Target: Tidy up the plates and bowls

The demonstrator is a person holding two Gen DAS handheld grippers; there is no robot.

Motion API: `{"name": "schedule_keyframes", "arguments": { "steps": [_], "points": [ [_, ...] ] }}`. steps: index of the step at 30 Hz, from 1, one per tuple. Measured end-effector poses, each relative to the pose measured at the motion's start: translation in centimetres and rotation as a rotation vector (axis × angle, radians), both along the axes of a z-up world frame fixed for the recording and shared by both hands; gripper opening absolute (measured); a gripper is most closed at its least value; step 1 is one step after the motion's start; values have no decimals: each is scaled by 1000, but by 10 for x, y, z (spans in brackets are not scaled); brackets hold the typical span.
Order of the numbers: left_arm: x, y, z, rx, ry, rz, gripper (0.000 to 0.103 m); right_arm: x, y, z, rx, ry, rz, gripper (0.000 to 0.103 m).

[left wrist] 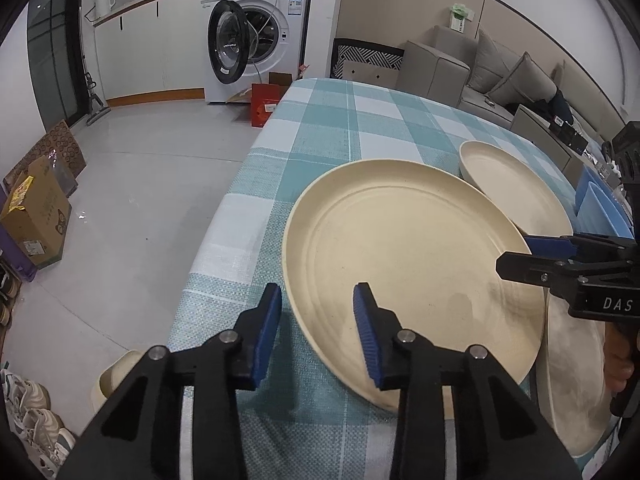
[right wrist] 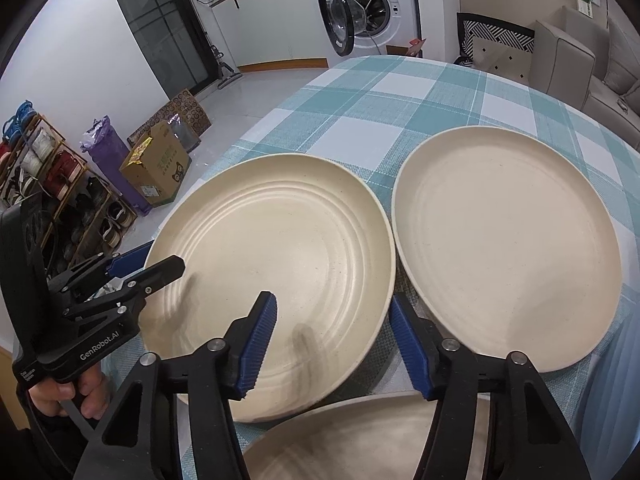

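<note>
Clearly both grippers straddle the ridged plate (right wrist: 276, 276) on the bench (right wrist: 380, 100).
Its rim passes between the wide-open, empty right gripper (right wrist: 332, 344) fingers and the left gripper (left wrist: 318, 332) fingers, equally open; a second plate (right wrist: 508, 248) lies touching it.

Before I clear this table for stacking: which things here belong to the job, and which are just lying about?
Job:
ridged cream round plate
smooth cream round plate
third cream plate at the near edge

Lying about:
white front-loading washing machine
brown cardboard box
white electric kettle
grey fabric sofa
</note>
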State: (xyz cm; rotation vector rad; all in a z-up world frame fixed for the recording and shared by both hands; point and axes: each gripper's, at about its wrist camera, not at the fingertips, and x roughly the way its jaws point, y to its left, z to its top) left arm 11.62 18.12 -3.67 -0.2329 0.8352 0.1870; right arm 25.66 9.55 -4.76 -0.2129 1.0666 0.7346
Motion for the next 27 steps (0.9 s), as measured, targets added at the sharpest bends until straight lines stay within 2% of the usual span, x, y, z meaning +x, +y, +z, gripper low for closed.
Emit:
{"name": "schedule_keyframes", "arguments": {
  "steps": [9, 16, 27],
  "points": [
    [-1, -2, 1, 20, 1, -7, 32, -1, -3, 0, -25, -29, -7, 42],
    [-2, 0, -1, 17, -2, 7, 23, -1, -7, 0, -47, -57, -26, 24],
    [-4, 3, 4, 29, -13, 22, 22, -7, -5, 4, -51, -88, -14, 21]
  ]
}}
